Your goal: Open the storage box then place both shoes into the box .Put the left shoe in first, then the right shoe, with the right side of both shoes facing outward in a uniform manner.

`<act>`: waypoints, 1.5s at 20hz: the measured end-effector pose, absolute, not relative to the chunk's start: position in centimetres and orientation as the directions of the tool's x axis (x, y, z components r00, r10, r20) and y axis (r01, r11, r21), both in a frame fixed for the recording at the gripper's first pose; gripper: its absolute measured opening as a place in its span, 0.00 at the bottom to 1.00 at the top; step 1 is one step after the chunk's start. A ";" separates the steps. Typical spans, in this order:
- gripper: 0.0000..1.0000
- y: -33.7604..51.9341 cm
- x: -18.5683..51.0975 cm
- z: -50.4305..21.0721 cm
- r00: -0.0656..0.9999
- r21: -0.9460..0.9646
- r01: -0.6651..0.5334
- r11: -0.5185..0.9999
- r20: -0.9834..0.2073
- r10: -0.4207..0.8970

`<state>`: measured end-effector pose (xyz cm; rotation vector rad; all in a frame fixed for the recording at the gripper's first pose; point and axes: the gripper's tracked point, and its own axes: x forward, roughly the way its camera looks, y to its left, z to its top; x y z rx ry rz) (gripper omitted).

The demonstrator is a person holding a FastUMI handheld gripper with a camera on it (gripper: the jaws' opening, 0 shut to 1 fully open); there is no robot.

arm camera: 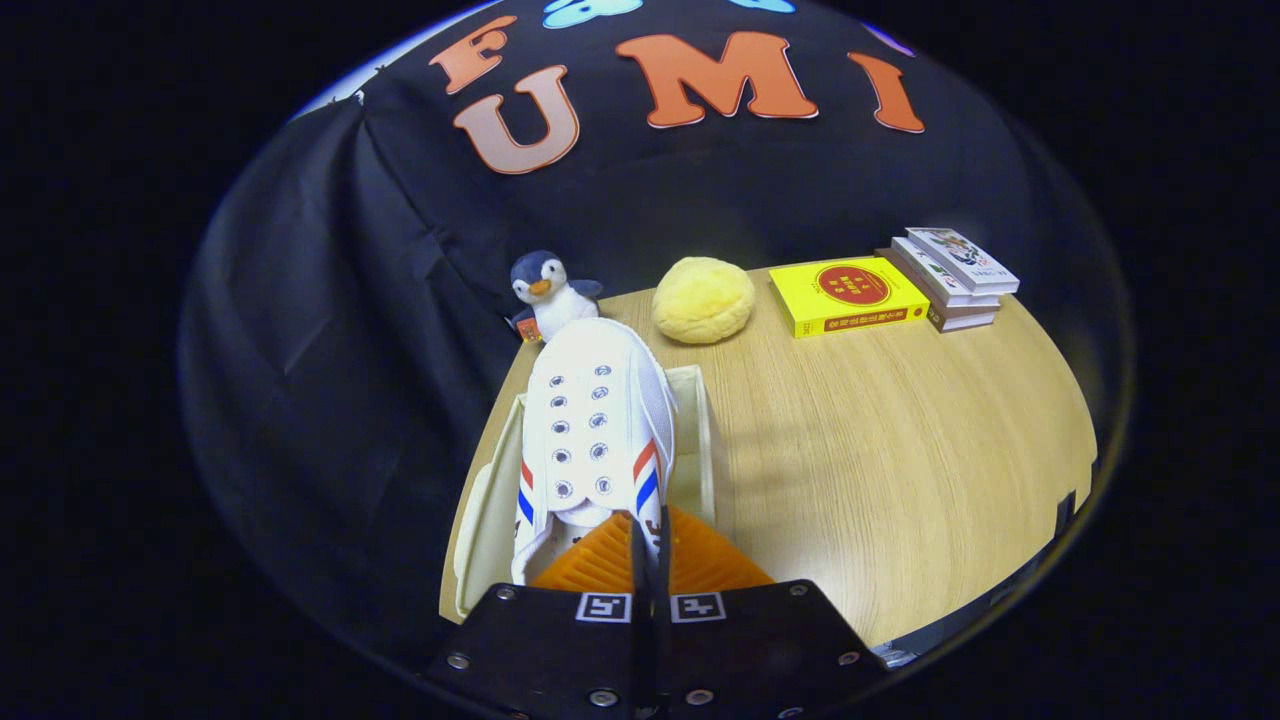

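Note:
A white canvas shoe (592, 420) with red and blue side stripes and empty eyelets hangs from my gripper (648, 545), toe pointing away from me. Both fingers are pressed together on the shoe's heel edge, so the gripper is shut on it. The shoe hovers over the open white storage box (700, 440), which sits at the table's left edge right under and just ahead of the fingers. The shoe hides most of the box's inside, so I cannot tell whether another shoe lies in it. The box's lid (478, 520) seems to hang open on the left.
Beyond the box stand a small penguin plush (548, 292) and a round yellow plush (704, 298). Farther right at the back lie a yellow book (848, 294) and a small stack of books (955, 275). The wooden table (900, 450) stretches to the right.

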<state>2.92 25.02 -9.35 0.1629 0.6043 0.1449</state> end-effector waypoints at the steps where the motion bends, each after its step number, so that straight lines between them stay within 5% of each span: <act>1: 0.00 25.3 3.1 -10.0 0.810 0.176 -0.081 0.981 -0.562 0.168; 6: 0.00 24.2 3.2 -14.9 0.764 0.053 0.000 0.999 -0.645 0.034; 10: 0.04 25.9 3.2 -16.3 0.744 0.026 -0.050 0.998 -0.666 0.055; 16: 0.66 25.0 4.0 -9.6 0.840 0.071 -0.069 0.995 -0.535 0.096; 17: 0.91 24.2 4.1 -8.5 0.853 0.077 -0.063 0.995 -0.514 0.093; 18: 0.98 23.1 4.3 -7.5 0.865 0.083 -0.051 0.995 -0.494 0.086; 30: 0.99 5.2 4.3 0.4 0.950 0.064 0.061 0.996 -0.311 -0.038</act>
